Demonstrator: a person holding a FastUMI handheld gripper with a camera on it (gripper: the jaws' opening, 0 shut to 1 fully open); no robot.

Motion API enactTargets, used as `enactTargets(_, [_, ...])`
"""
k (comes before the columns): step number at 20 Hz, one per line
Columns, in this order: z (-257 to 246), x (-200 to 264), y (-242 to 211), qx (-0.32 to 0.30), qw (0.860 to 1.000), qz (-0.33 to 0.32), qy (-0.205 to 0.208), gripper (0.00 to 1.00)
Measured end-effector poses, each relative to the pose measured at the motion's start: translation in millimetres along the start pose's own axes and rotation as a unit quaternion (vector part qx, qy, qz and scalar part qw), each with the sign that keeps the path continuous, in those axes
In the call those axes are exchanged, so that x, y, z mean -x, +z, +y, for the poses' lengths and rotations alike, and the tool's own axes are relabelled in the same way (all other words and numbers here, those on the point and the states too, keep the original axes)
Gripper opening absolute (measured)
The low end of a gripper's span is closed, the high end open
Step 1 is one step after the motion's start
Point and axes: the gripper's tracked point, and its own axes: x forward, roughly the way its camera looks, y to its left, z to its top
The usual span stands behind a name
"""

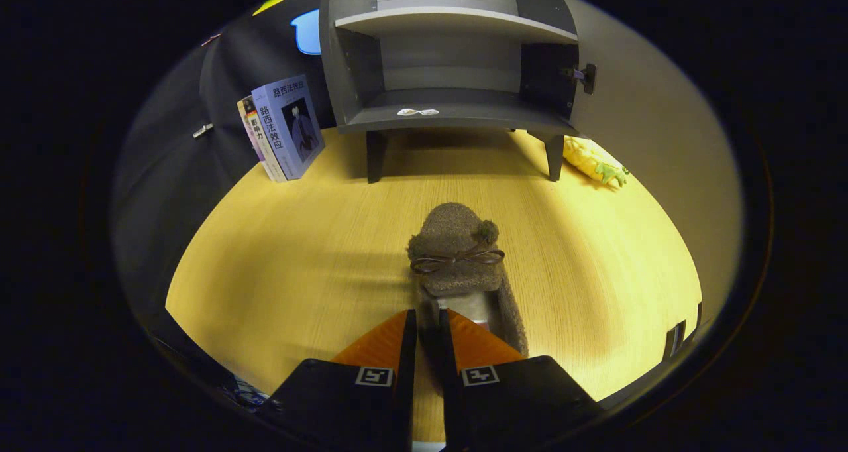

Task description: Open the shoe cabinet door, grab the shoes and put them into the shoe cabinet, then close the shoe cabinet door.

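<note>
Left of the open shoe cabinet [450, 74], two books [283, 128] leaned against the booth wall. In front of the cabinet, on the wooden table [298, 253], lay a fuzzy brown slipper [457, 256]; the gripper [427, 323] pinched its heel-side wall, fingers nearly together. A yellow plush toy [591, 161] rested right of the cabinet.

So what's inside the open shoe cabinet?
The shoe cabinet holds no shoes, just small pale scraps on its bottom shelf. The gripper pinches the slipper's side wall.
</note>
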Motion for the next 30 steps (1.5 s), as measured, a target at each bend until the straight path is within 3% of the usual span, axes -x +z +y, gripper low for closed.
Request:
enactTargets(10, [-1.0,-48.0,9.5,-0.008,1.0,-0.006,-0.015,0.23])
enactTargets(17, [3.7,-64.4,29.1,-0.017,0.999,-0.046,-0.001,0.23])
enactTargets(25, [0.3,-71.9,36.4,-0.004,0.998,-0.063,-0.018,0.22])
enactTargets(26, [0.5,-76.4,33.1,-0.002,0.998,-0.054,-0.017,0.05])
enactTargets(30, [2.1,-72.9,33.4,-0.002,0.999,-0.047,-0.009,0.05])
